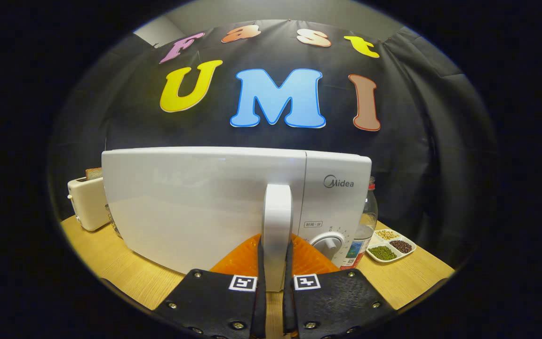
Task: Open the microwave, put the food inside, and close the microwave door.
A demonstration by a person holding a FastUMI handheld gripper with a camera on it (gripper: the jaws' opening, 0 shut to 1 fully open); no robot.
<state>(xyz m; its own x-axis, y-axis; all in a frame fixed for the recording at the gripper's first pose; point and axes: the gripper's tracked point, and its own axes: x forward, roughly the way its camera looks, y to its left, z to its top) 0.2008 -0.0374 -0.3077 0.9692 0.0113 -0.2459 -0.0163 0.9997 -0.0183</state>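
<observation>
Your gripper (274,263) has both fingers clenched on the microwave's door handle (276,221), which stands upright between them. The microwave (205,207) sits on the wooden table (111,254), its door looking shut. Keep the squeeze firm and pull along the door's swing rather than straight back, so that the handle does not slip free. I cannot make out the food from here.
</observation>
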